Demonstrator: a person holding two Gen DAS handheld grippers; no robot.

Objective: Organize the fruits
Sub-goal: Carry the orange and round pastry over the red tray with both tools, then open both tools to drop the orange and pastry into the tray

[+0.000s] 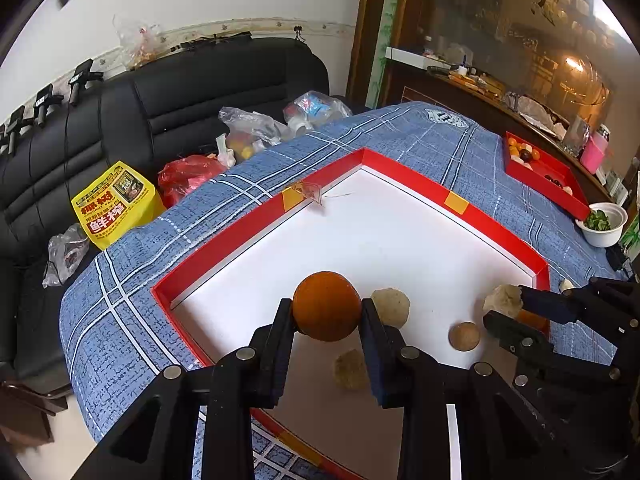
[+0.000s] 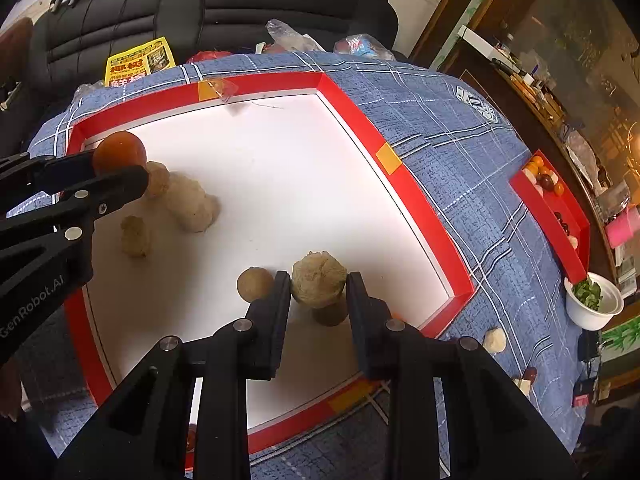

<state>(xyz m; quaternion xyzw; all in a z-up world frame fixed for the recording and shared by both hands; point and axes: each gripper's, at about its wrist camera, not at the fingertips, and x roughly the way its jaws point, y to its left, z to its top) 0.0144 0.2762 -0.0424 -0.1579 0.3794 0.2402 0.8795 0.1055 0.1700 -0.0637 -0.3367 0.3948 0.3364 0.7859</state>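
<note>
Holding one fruit apiece, both grippers hang above the tray (image 1: 248,236), a shallow white-floored box with a red rim resting on a blue checked cloth (image 1: 120,292). The left gripper (image 1: 326,312) clamps a smooth, round orange (image 1: 326,306) between its flat black fingers (image 1: 280,332), which press on opposite sides so the ball should not roll out. The right gripper (image 2: 319,292) grips a pale, rough, fibrous lump (image 2: 319,282) the same way; in the right view the lump's shadow falls on the floor beneath, so it is judged lifted. Loose on the tray floor lie more rough lumps (image 2: 192,204) near the left gripper and a smooth brown ball (image 2: 255,283) just beside the right gripper's finger. Grouping like with like appears to be the aim. A second red tray (image 2: 560,216) of small fruits lies well apart at the cloth's edge.
</note>
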